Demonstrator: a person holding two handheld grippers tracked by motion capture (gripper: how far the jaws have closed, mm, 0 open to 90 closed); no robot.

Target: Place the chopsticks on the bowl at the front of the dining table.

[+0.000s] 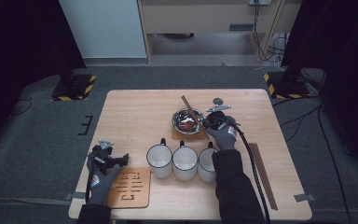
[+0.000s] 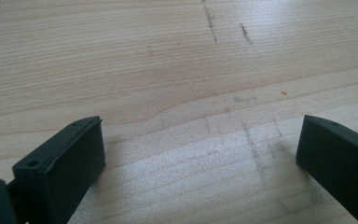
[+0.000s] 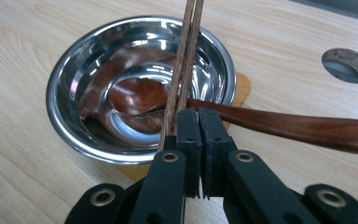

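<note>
Right hand-held gripper point(image 3: 199, 140): jaws pressed together beside the chopsticks point(image 3: 182, 70), over the steel bowl point(image 3: 74, 126). Left hand-held gripper point(image 2: 200, 154): jaws spread above bare table point(image 2: 168, 60)

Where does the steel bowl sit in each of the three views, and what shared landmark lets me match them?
High view: the steel bowl sits right of centre on the table, on a wooden coaster, just left of the right gripper.
Left gripper view: bare tabletop between open jaws; no bowl here.
Right gripper view: the bowl is upper left, beyond the shut jaws.
Shared landmark: the chopsticks lying across the bowl.
</note>
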